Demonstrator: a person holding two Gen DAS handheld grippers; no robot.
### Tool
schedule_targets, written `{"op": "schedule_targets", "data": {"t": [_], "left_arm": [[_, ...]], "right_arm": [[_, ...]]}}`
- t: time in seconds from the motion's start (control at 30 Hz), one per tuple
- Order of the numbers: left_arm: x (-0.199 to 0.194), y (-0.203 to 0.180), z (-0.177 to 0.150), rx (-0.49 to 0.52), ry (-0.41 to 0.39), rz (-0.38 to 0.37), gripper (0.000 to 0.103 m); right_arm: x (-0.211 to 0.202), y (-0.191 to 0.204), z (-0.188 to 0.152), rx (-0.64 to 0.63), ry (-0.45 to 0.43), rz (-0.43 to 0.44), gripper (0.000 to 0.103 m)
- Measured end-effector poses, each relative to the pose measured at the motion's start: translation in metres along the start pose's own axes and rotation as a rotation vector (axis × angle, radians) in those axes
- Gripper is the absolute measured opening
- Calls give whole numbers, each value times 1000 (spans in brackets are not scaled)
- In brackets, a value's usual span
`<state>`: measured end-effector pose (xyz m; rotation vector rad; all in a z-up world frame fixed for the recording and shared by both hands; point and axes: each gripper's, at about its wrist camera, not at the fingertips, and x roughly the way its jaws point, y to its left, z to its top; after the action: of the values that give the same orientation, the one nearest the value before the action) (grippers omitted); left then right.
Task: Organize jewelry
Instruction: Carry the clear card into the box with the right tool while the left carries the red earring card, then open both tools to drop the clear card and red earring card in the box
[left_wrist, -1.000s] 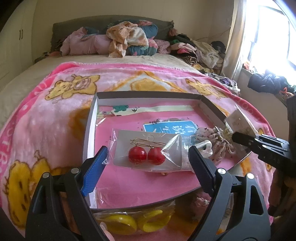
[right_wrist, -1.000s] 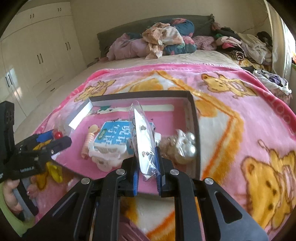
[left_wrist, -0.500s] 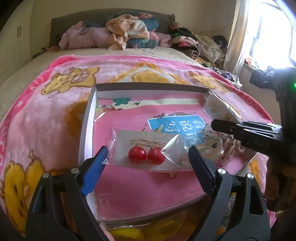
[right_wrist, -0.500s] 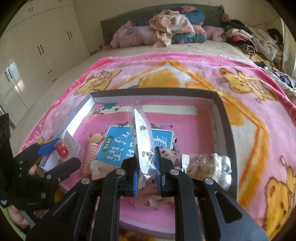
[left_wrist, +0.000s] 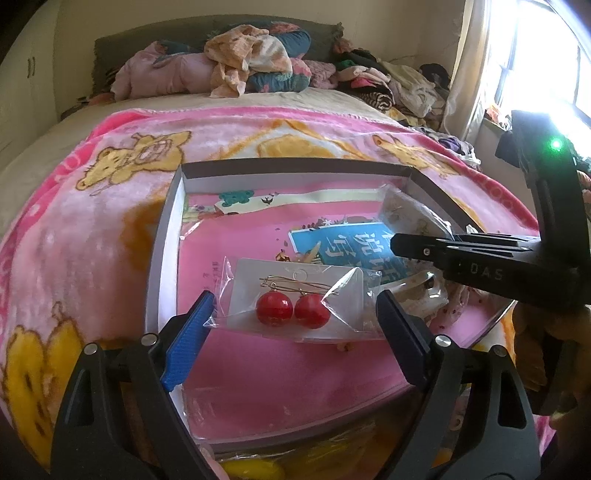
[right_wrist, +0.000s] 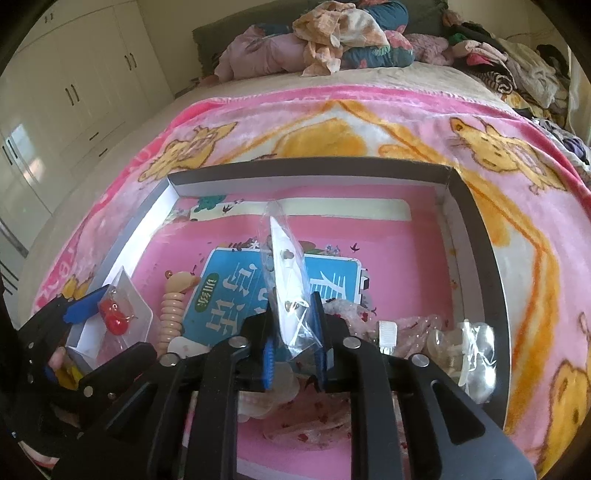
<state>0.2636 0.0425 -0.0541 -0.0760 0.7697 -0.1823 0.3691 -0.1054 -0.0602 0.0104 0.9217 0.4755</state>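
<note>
- Left tongs (left_wrist: 291, 325) are spread wide with the packet of red ball earrings (left_wrist: 295, 308) between the pads; its left corner meets the blue pad, while the right pad appears to touch its edge. A grip across the packet's width seems likely, keeping the card flat for laying down.
- Right tongs (right_wrist: 293, 354) are opening; a small clear earring packet (right_wrist: 290, 291) stands upright on edge between the pads, seemingly being released into the box.
- Both packets hover over the shallow box (right_wrist: 476, 236), whose pink floor already carries a blue printed card (right_wrist: 236, 295), a beige spiral hair tie (right_wrist: 173, 306), and crumpled clear bags at the right.
- These crowd the near right corner; free floor lies farther back.
- The box sits on a pink blanket (left_wrist: 92, 229) on the bed; heaped clothes (left_wrist: 243, 62) lie beyond.
</note>
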Motion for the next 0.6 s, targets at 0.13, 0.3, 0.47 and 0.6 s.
{"op": "schedule_targets", "data": {"t": [0.13,0.3,0.47,0.6], "left_arm": [[1,-1,-1,2,2,1,79],[1,-2,-1,6,1,6,79],[1,-2,-2,8,0,12,80],[0,-3,-2,8,0,10,81]], "right_arm": [[-5,0,-3,2,-12,15,27],[-17,1,-7,-4,-42,16,36],[-30,1,-12,-15,-68,8,39],[-40,1,-16,-23,-84,2,43]]}}
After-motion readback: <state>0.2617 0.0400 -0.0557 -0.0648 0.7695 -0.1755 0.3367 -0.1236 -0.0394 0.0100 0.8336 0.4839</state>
